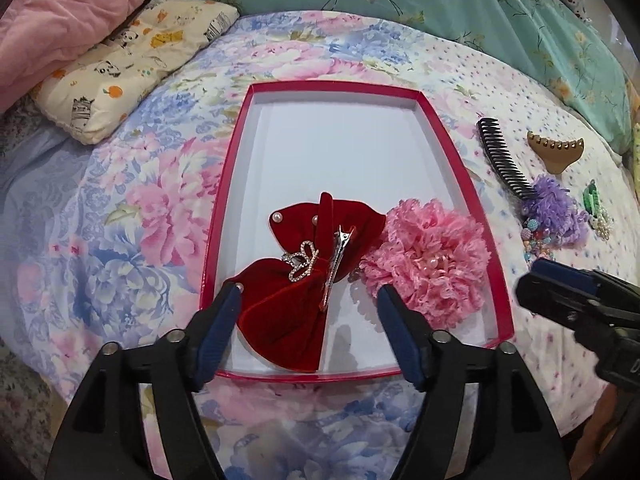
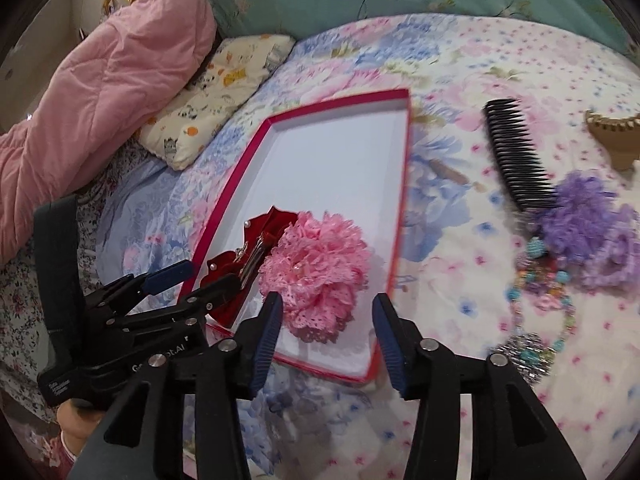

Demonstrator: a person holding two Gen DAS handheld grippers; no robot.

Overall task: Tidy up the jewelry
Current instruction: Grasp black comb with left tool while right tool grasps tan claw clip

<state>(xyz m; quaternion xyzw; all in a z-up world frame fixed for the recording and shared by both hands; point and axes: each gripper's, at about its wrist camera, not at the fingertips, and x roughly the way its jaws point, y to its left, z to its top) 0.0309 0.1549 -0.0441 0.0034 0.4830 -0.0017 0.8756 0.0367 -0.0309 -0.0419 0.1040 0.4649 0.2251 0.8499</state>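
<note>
Velvet bow (image 1: pixel 288 312) w/ metal clip (image 1: pixel 338 264); lacy pink flower (image 1: pixel 430 264); glossy box (image 1: pixel 498 272).

A shallow red-rimmed cardboard tray (image 1: pixel 240 184) lies on a flower-printed bedspread (image 1: pixel 120 240). In its near end lie two things side by side and touching: a red velvet bow hair clip (image 1: pixel 288 320) on the left and a pink lace flower hair piece (image 1: pixel 428 264) on the right; the far end holds nothing. To the right of the tray, on the bedspread, lies a black plastic comb (image 1: pixel 500 160), with a tan toothed hair clip (image 1: pixel 556 152) to its right. Nearer than the comb sits a purple yarn pompom (image 2: pixel 588 232), its edge touching the comb's near end, and a string of multicoloured beads (image 2: pixel 560 304) lies just in front of it. Behind and left of the tray rests a small cartoon-printed pillow (image 1: pixel 132 68), with a pink quilt (image 1: pixel 64 12) piled behind it.
</note>
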